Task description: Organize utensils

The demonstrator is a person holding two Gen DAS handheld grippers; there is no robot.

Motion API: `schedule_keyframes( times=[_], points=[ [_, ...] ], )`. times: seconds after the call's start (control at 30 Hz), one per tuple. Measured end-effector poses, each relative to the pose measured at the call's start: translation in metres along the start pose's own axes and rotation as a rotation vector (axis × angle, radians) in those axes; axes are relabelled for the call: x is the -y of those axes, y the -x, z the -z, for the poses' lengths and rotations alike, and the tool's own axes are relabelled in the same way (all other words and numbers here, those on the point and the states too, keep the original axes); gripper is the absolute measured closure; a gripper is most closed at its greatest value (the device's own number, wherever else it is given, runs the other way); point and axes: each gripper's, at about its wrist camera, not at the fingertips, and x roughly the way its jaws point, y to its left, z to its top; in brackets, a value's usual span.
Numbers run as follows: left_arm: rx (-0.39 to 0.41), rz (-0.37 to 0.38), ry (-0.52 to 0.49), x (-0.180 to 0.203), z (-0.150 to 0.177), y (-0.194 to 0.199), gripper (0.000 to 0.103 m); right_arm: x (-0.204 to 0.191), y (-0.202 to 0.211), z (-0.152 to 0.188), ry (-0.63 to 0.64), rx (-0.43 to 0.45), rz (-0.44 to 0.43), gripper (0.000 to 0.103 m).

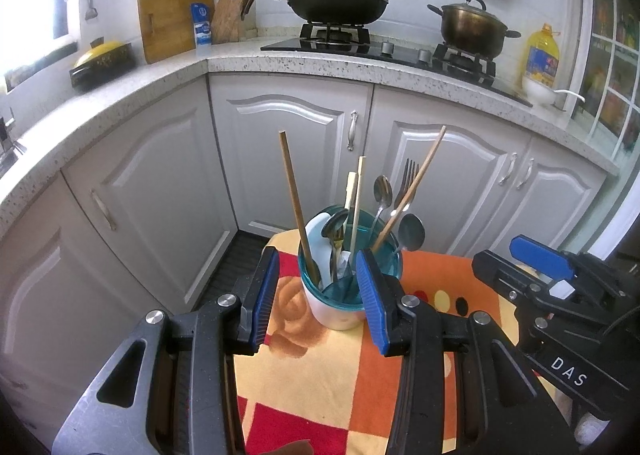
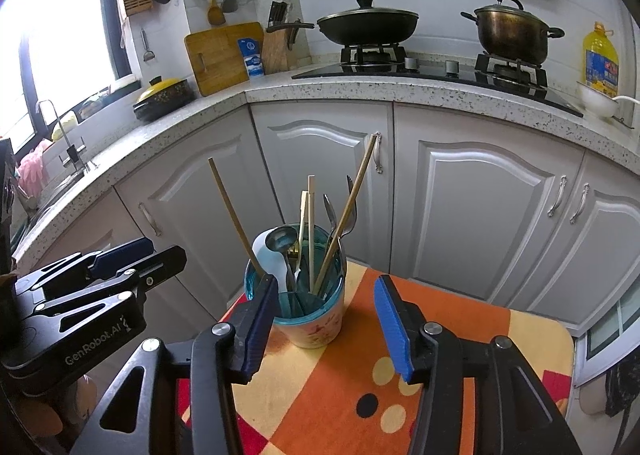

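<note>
A utensil cup (image 1: 340, 307) with a teal rim stands on a small table with an orange, red and yellow cloth (image 1: 320, 375). It holds wooden chopsticks (image 1: 296, 203), metal spoons (image 1: 382, 191), a fork (image 1: 406, 179) and a white spoon. My left gripper (image 1: 316, 275) is open, its blue pads on either side of the cup, not touching. In the right wrist view the cup (image 2: 310, 319) sits just ahead of my open, empty right gripper (image 2: 326, 295), nearer its left finger. The chopsticks (image 2: 236, 215) lean outward.
White cabinet doors (image 1: 280, 159) and a speckled counter (image 1: 120, 95) stand behind the table. On the stove are a black wok (image 1: 336, 3) and a pot (image 1: 472, 27). The right gripper's body (image 1: 560, 295) shows at right; the left gripper's body (image 2: 80, 303) shows at left.
</note>
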Motion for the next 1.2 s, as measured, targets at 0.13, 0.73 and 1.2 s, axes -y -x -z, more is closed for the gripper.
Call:
schedule_keyframes(
  times=[0.13, 0.73, 1.2],
  points=[
    [-0.003, 0.002, 0.005, -0.0002, 0.0001, -0.0003, 0.064, -0.0004, -0.0002, 0.0007, 0.004, -0.004, 0.007, 0.054],
    [-0.003, -0.002, 0.003, 0.0007, 0.0004, -0.0004, 0.064, -0.0032, 0.0047, -0.0003, 0.014, 0.004, 0.025, 0.049],
    [-0.001, -0.012, 0.006, 0.0009, 0.0016, -0.0005, 0.064, -0.0061, 0.0054, 0.0014, 0.026, -0.004, 0.018, 0.049]
  ],
)
